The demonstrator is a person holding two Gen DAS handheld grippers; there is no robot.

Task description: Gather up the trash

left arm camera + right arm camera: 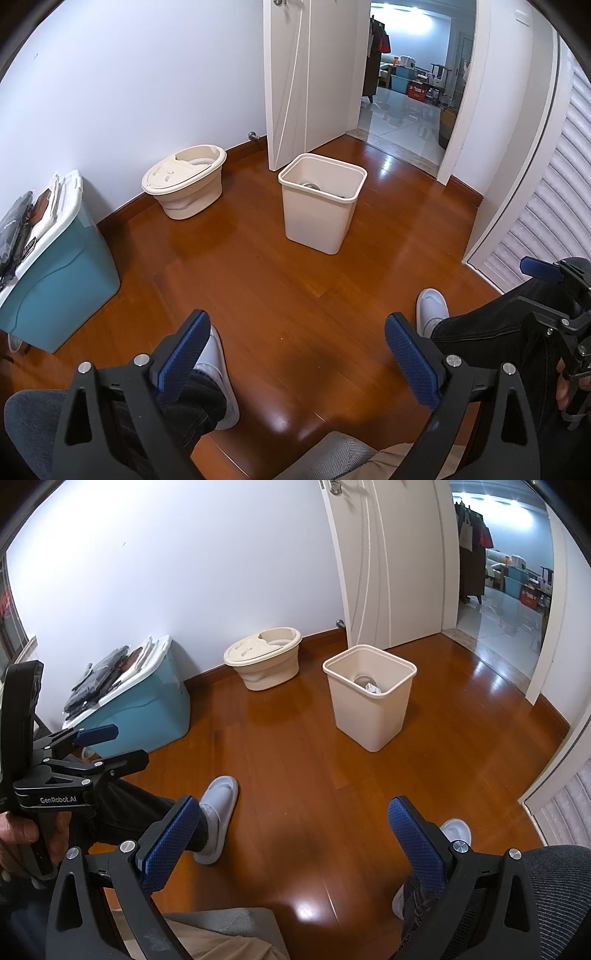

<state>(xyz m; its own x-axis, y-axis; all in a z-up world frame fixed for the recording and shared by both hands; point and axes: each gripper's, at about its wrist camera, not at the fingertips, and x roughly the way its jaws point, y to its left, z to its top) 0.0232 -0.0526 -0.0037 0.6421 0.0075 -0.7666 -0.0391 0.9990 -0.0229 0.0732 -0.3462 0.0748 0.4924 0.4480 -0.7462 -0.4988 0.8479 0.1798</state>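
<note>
A beige square trash bin stands open on the wooden floor ahead, near the door. Inside the trash bin lie a white crumpled piece and a grey round item. My left gripper is open low over the floor, with nothing between its blue pads. My right gripper is also open and holds nothing. The left gripper shows at the left edge of the right wrist view, held in a hand. Both grippers are well short of the bin.
A beige lidded tub sits by the wall and a teal storage box with dark items on its lid stands at the left. An open white door is behind the bin. A louvered door is at right. The person's feet wear white slippers.
</note>
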